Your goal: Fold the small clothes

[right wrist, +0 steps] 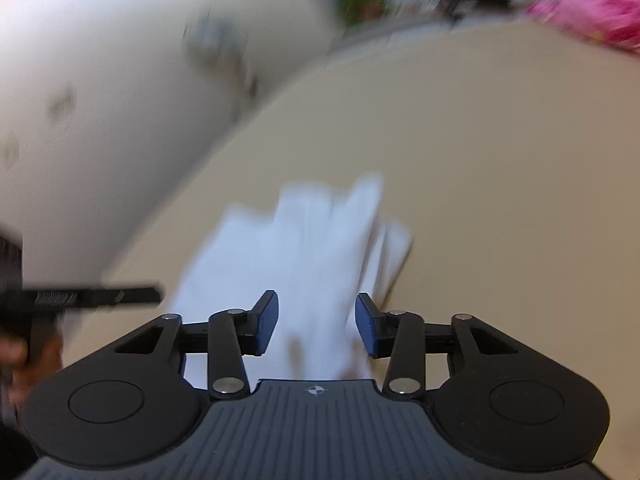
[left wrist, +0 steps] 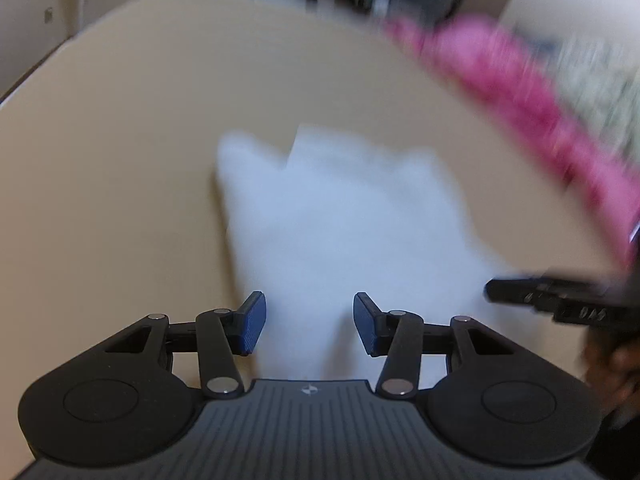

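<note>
A small white garment (left wrist: 344, 216) lies crumpled on the tan table (left wrist: 140, 140), blurred in both views. My left gripper (left wrist: 309, 300) hovers over its near end, blue pads apart, with cloth showing in the gap but not pinched. My right gripper (right wrist: 316, 300) stands the same way above the white garment (right wrist: 316, 248), pads spread and not pressing on it. Each gripper shows at the edge of the other's view: the right gripper (left wrist: 552, 296) at the right, the left gripper (right wrist: 92, 298) at the left.
A pink cloth (left wrist: 520, 92) lies along the table's far right side, also seen as the pink cloth (right wrist: 596, 4) at top right. A pale wall (right wrist: 100, 80) fills the upper left. Blurred clutter stands beyond the table's far edge.
</note>
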### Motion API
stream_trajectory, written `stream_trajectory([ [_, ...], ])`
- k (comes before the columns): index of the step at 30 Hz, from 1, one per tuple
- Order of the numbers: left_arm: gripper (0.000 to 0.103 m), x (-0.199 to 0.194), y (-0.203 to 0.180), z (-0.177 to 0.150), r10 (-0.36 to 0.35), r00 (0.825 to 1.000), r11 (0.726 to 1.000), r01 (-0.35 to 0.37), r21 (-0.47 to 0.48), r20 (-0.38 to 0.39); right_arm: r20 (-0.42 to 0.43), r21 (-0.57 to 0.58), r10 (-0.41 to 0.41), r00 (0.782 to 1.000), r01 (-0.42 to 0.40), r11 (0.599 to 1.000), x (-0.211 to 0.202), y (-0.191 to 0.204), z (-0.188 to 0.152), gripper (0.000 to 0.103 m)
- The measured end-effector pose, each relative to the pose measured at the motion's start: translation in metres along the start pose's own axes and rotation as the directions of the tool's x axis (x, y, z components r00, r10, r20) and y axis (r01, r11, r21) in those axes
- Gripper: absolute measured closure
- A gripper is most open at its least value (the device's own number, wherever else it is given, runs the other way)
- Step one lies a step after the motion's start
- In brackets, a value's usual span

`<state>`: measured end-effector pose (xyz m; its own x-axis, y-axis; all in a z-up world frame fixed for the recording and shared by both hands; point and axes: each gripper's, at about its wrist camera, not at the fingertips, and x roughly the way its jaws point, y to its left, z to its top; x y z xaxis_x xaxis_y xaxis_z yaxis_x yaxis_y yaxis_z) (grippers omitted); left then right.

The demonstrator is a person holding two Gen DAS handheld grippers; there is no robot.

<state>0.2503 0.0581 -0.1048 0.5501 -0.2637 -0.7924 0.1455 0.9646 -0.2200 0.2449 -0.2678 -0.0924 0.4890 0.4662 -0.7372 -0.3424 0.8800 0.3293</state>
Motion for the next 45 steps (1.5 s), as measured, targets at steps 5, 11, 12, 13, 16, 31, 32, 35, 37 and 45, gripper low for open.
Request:
stream_trajectory([
  [5, 0.049, -0.024, -0.013, -0.006, -0.007, 0.997, 0.999, 0.003, 0.045, 0.074, 0.027, 0.0, -0.008, 1.0, 0.008, 1.0, -0.005, -0.001, -0.003, 0.052],
  [11, 0.045, -0.006, -0.022, -0.035, 0.09, 0.992, 0.989, -0.079, 0.129, -0.087, -0.101, -0.017, -0.12, 0.988, 0.119, 0.993, 0.005, -0.012, -0.013, 0.049],
  [12, 0.039, -0.013, -0.023, -0.034, 0.104, 0.992, 0.99, -0.097, 0.102, -0.075, -0.105, 0.021, -0.12, 0.987, 0.122, 0.992, -0.002, -0.013, -0.012, 0.049],
  [13, 0.038, -0.023, -0.026, -0.031, 0.124, 0.99, 0.99, -0.118, 0.081, -0.062, -0.083, 0.032, -0.125, 0.989, 0.128, 0.991, -0.011, -0.011, -0.009, 0.049],
  [16, 0.018, -0.073, -0.047, -0.033, 0.156, 0.984, 0.983, -0.163, 0.082, 0.091, 0.047, 0.016, -0.143, 0.989, 0.143, 0.99, -0.055, 0.006, -0.011, 0.047],
  [31, 0.0, -0.184, -0.141, -0.15, 0.274, 0.892, 0.958, -0.284, -0.027, 0.359, 0.311, -0.008, -0.219, 0.925, 0.233, 0.973, -0.161, 0.081, -0.093, 0.023],
  [32, 0.0, -0.18, -0.139, -0.154, 0.283, 0.89, 0.957, -0.284, -0.052, 0.358, 0.308, -0.019, -0.219, 0.926, 0.236, 0.972, -0.161, 0.084, -0.097, 0.023],
  [35, 0.0, -0.174, -0.134, -0.157, 0.294, 0.905, 0.955, -0.265, -0.133, 0.306, 0.283, -0.047, -0.215, 0.935, 0.237, 0.97, -0.15, 0.092, -0.103, 0.023],
  [37, 0.0, -0.173, -0.133, -0.155, 0.291, 0.907, 0.956, -0.262, -0.132, 0.305, 0.277, -0.062, -0.21, 0.938, 0.236, 0.97, -0.148, 0.097, -0.105, 0.023],
  [45, 0.0, -0.145, -0.131, -0.14, 0.302, 0.913, 0.952, -0.276, -0.13, 0.274, 0.281, -0.072, -0.212, 0.936, 0.241, 0.968, -0.13, 0.098, -0.098, 0.023],
])
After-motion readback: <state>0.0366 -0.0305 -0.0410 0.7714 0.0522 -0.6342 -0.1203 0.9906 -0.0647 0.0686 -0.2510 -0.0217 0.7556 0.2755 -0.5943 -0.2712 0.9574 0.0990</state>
